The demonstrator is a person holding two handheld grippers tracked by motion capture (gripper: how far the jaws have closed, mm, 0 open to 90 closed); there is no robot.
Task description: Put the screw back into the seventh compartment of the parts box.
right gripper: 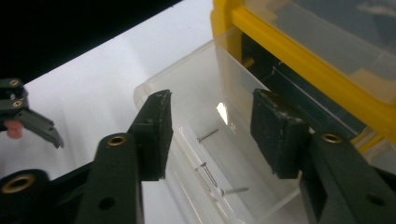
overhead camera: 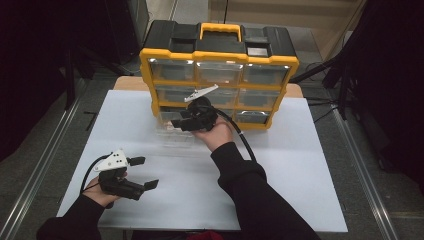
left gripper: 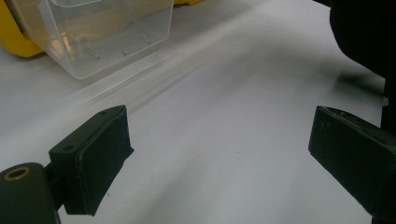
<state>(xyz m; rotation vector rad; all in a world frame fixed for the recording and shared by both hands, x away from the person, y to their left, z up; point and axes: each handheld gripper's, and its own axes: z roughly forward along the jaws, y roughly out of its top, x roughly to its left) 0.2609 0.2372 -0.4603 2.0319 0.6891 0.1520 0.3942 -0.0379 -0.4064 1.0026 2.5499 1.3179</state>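
A yellow and black drawer cabinet (overhead camera: 220,55) stands at the back of the white table (overhead camera: 280,165). Its bottom-left clear drawer (overhead camera: 172,136) is pulled out onto the table and holds a few small screws (right gripper: 208,135). My right gripper (overhead camera: 176,122) hovers over this drawer (right gripper: 187,93), open, its jaws above the screws with nothing between them (right gripper: 212,119). My left gripper (overhead camera: 145,172) rests low at the table's front left, open and empty (left gripper: 219,140), pointing toward the drawer (left gripper: 107,37).
The cabinet's other clear drawers (overhead camera: 217,72) are closed. The yellow frame (right gripper: 317,79) rises just right of the open drawer. My left gripper (right gripper: 28,116) appears far off at the left edge. A dark sleeve (left gripper: 364,32) crosses the upper right.
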